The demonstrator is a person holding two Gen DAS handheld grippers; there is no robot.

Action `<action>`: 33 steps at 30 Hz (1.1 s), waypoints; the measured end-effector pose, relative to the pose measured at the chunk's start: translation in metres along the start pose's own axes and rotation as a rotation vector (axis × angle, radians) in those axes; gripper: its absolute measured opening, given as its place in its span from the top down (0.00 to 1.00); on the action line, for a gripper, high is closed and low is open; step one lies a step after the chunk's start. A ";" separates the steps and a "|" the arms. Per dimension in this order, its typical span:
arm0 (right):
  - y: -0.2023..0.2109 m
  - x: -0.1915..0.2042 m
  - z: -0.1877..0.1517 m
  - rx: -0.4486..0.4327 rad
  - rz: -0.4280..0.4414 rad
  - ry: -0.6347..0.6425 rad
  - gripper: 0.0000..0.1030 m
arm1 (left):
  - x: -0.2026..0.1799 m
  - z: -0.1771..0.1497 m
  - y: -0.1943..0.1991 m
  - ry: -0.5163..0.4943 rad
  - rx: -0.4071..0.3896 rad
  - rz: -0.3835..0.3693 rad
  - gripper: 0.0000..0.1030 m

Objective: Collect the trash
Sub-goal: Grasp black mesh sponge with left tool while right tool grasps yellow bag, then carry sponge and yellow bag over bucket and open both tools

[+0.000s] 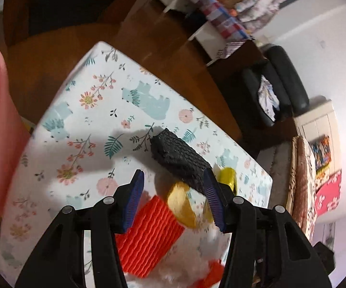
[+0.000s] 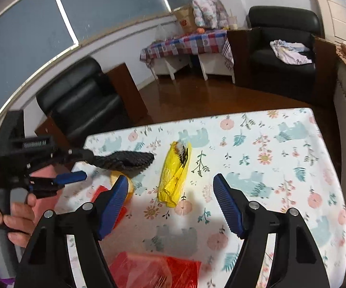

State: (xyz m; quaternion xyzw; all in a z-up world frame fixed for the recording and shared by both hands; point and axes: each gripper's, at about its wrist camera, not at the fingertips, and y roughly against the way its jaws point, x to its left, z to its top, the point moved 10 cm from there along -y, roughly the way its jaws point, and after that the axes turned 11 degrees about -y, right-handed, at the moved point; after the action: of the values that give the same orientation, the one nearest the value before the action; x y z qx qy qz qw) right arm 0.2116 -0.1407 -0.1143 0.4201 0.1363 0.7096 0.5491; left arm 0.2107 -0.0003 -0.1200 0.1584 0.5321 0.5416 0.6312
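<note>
My L tongs (image 1: 173,177) stood wide, black net (image 1: 180,160) by one tip. R tongs (image 2: 170,179) wide too, yellow bag (image 2: 175,168) lay mid table (image 2: 281,192).

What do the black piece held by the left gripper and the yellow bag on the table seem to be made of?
Black piece: probably foam netting, matte, with an open mesh texture. Yellow bag: thin plastic film, glossy and crinkled, though print details are unreadable.

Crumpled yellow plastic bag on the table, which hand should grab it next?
Right. The right tongs are open, framing the yellow bag straight ahead; the left tongs are off beside the black foam net.
</note>
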 end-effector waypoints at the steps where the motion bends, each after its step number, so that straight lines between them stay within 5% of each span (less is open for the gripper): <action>1: -0.010 0.001 -0.002 0.020 -0.004 0.011 0.30 | 0.002 0.001 -0.005 0.007 0.011 0.012 0.50; 9: -0.048 0.005 -0.019 0.103 0.004 0.026 0.48 | 0.006 0.008 -0.017 0.018 -0.009 0.010 0.51; 13: -0.058 -0.003 -0.027 0.142 0.007 -0.017 0.74 | 0.002 0.008 -0.015 -0.027 -0.038 0.009 0.77; 17: -0.052 -0.009 -0.027 0.128 0.021 -0.051 0.87 | 0.001 0.004 -0.009 -0.040 -0.055 -0.002 0.89; 33: 0.037 0.007 -0.009 0.012 0.105 -0.095 0.88 | -0.021 -0.011 0.094 -0.232 -0.279 0.024 0.90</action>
State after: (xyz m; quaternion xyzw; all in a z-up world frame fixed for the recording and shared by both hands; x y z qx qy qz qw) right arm 0.1803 -0.1455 -0.0928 0.4632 0.0924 0.7158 0.5144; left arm 0.1561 0.0116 -0.0411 0.1371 0.3734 0.5959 0.6976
